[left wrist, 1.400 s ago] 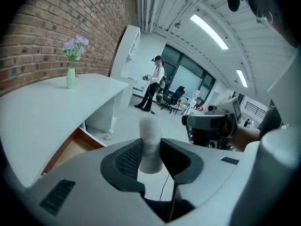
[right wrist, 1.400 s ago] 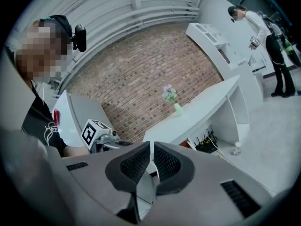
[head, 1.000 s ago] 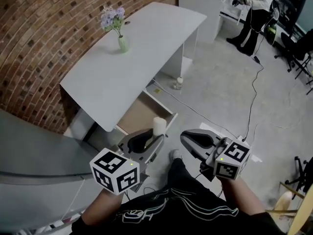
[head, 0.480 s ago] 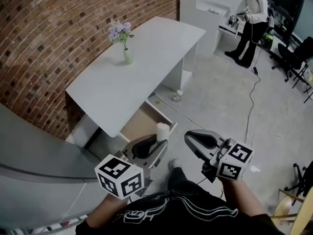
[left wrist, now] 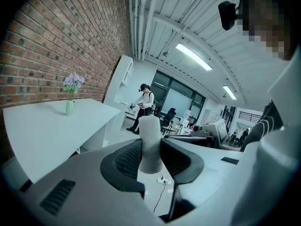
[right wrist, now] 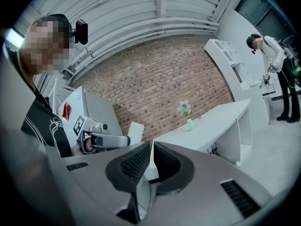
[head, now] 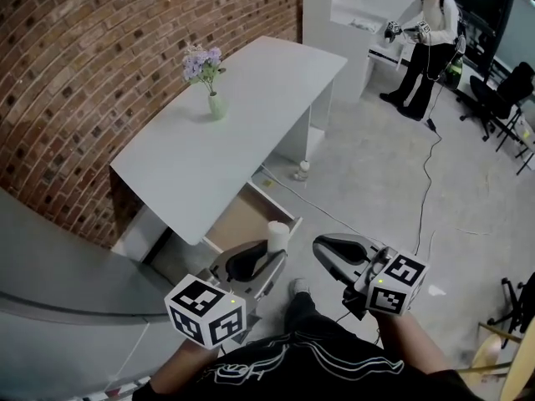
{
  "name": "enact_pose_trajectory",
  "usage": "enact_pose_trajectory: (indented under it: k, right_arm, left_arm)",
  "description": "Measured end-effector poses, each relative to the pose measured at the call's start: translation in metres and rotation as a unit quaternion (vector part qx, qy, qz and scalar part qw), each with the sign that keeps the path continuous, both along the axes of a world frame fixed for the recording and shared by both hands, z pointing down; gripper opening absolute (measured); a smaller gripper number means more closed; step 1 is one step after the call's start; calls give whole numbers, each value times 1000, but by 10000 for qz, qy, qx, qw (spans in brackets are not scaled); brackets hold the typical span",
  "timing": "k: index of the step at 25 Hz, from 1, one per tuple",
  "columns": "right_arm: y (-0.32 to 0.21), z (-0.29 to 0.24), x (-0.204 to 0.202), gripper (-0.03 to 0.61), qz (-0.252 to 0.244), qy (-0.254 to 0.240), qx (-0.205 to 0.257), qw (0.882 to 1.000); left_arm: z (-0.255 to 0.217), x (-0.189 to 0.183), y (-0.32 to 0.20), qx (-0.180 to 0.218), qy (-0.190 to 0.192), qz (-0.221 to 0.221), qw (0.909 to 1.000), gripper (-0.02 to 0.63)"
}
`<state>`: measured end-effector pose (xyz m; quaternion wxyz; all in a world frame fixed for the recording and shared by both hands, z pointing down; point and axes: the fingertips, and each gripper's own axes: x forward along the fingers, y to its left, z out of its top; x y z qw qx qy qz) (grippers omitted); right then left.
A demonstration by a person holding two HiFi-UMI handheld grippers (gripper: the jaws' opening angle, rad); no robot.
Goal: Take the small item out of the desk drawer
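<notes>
Small item [head: 277,234] clenched in left claw [left wrist: 151,149] | right claw [right wrist: 152,147] closed (empty) | drawer [head: 238,220] open below desk [head: 226,132]

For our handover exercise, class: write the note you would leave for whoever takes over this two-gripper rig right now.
Left gripper: shut on the white cylinder, which is held upright.
Right gripper: shut, nothing in it, held beside the left.
Drawer: pulled open under the white desk; its bare bottom shows.
Done: the cylinder is out of the drawer.
Left: probably set the cylinder down; closing the drawer is optional.
</notes>
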<state>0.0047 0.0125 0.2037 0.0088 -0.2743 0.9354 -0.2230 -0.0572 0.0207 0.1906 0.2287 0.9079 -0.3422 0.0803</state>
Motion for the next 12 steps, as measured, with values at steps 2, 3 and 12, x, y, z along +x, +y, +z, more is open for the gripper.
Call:
enact_pose_trajectory:
  k: [2,3,12]
  right_arm:
    - [-2,6,0,55,8,25,-64,10000]
    - [-4,9,0,55,10,41,-92,9999]
    - [-16,22,-11,55,-46,86,-237,9997]
  left_arm:
    - [5,0,-4,-31,-15,-33,10000,141]
    - [8,0,-6,-39,-41,-46,10000,141]
    - [20,0,-15,-122,-153,60,9998,141]
